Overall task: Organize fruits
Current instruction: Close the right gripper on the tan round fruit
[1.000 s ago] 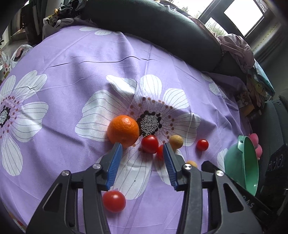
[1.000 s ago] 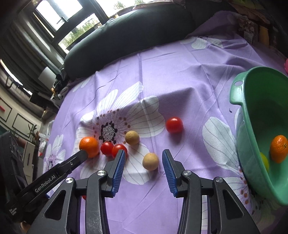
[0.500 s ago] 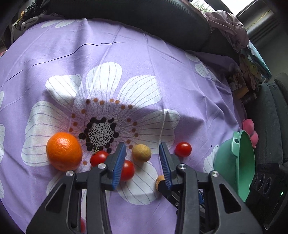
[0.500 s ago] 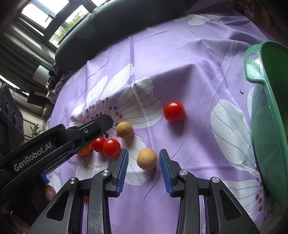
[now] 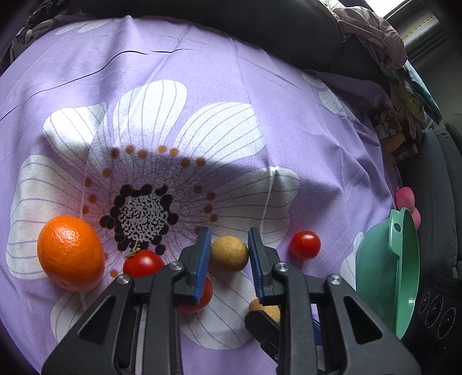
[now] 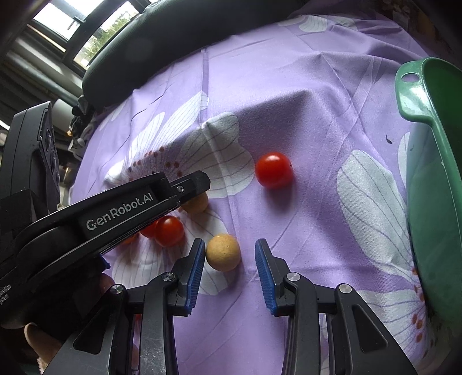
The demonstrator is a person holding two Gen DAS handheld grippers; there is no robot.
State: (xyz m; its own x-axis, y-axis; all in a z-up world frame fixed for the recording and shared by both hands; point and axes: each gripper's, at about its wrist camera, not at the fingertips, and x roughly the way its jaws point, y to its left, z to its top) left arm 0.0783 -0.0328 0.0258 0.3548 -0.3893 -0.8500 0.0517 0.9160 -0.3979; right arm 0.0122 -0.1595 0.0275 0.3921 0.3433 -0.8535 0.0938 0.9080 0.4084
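Right tongs (image 6: pixel 228 243): black plastic arms, ribbed blue pads, pitched steeply down at the cloth (image 6: pixel 317 144). The jaws have just been closing but are still partly apart. The right tan fruit (image 6: pixel 223 251), round and matte with a pitted skin, sits between the pads, near the left one. There is a clear gap to the right pad, so no grip.

Left tongs (image 5: pixel 228 232): same build, also angled steeply down, jaws just closed. Both pads press the sides of the left tan fruit (image 5: pixel 229 253), which rests on the cloth. In the right wrist view a hand (image 6: pixel 37 343) shows at the lower left edge, under the body of the left tongs.

Two glossy red tomatoes (image 5: pixel 143 262) lie just left of the left tongs, one half hidden under the arm. An orange (image 5: pixel 70 253) with dimpled peel lies further left. A lone tomato (image 5: pixel 305 245) sits to the right, near the bowl (image 5: pixel 387 274).

The bowl is green smooth plastic with a lug handle that has a hole, and it sits at the cloth's right edge. Contents can't be told.

The cloth is purple fabric with a white flower print, creased. A dark cushion (image 5: pixel 260 26) lies behind it.
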